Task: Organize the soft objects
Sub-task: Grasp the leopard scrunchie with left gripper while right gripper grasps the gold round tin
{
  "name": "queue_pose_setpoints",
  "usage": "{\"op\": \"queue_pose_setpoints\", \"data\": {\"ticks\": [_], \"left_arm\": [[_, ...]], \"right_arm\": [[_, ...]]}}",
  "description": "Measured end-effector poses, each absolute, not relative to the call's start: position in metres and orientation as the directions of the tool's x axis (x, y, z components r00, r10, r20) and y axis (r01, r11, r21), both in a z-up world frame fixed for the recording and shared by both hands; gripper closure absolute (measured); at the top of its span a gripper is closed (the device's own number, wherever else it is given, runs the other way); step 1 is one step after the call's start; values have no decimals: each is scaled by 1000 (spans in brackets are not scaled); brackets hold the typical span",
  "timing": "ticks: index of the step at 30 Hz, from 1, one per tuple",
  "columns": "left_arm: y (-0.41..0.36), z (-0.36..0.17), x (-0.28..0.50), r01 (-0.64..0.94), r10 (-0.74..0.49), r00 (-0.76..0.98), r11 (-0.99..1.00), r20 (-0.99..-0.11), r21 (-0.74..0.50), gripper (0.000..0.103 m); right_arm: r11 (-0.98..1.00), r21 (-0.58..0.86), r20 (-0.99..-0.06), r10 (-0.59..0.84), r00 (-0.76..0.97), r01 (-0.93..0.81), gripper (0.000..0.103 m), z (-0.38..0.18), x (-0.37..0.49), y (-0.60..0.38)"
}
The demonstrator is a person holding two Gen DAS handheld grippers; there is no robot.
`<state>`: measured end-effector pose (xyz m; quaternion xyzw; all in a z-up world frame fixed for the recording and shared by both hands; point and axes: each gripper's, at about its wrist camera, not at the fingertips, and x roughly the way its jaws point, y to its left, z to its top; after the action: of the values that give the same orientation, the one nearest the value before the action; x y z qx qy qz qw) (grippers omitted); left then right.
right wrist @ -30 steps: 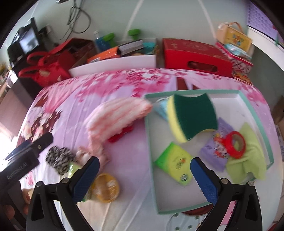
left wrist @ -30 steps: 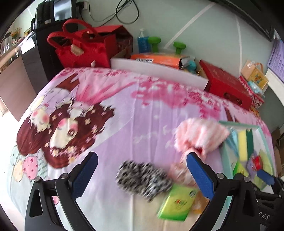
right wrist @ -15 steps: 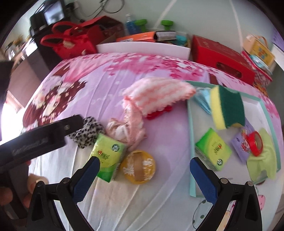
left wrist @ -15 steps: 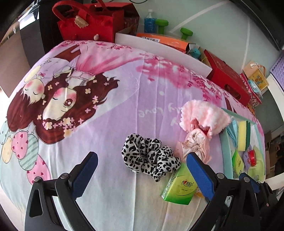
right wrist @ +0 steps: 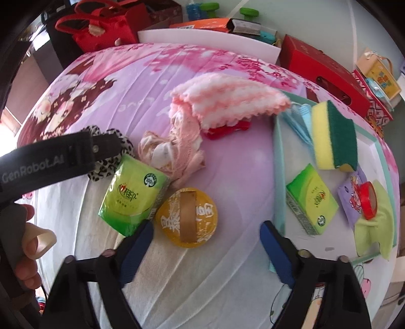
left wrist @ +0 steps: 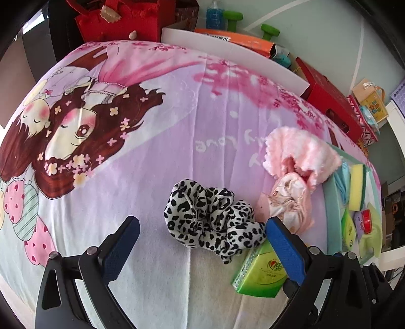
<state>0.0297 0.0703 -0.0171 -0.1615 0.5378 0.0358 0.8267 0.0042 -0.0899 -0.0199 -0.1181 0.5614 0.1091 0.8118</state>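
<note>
A leopard-print scrunchie (left wrist: pixel 211 217) lies on the pink bedsheet just ahead of my open, empty left gripper (left wrist: pixel 202 243). A pale pink scrunchie (left wrist: pixel 288 202), a fluffy pink cloth (left wrist: pixel 301 149) and a green tissue pack (left wrist: pixel 260 273) lie to its right. In the right wrist view my right gripper (right wrist: pixel 206 243) is open and empty, just short of a yellow round sponge (right wrist: pixel 187 217). The tissue pack (right wrist: pixel 134 194), pink scrunchie (right wrist: pixel 172 149) and pink cloth (right wrist: pixel 227 101) lie beyond. The teal-rimmed tray (right wrist: pixel 278 177) holds a yellow-green sponge (right wrist: pixel 334 136), a tissue pack (right wrist: pixel 311 197) and a green cloth (right wrist: pixel 377 227).
The left gripper's arm (right wrist: pixel 50 157) crosses the left of the right wrist view, over the leopard scrunchie (right wrist: pixel 111 141). A red item (right wrist: pixel 227 129) peeks from under the pink cloth. Red bags (left wrist: pixel 119 22), a red box (right wrist: pixel 326 68) and a white board (left wrist: pixel 227 53) line the far edge.
Both grippers have pulled back and lowered toward the near side of the bed. The leopard scrunchie now sits between the left fingers' line; the yellow sponge is now in front of the right gripper.
</note>
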Motion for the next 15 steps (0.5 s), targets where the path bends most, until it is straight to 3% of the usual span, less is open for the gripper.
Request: {"op": "queue_pose_setpoints", "data": {"ticks": [8,10,15], "left_arm": [[63,-30,34,-220,-133,411,946,-902,-240,13],[62,-32,34,-215,-142,408,945,-902,-247,23],[62,-34,36,-203,-174,403,940,-899,-273,37]], "right_arm": [[940,-54,-944,62,324,-338,32,-26,5,-84],[939,-48,-946,67,317,-341,33,-28,5,-83],[938,-22,-946,93,310,-347,42,-29,7,-82]]}}
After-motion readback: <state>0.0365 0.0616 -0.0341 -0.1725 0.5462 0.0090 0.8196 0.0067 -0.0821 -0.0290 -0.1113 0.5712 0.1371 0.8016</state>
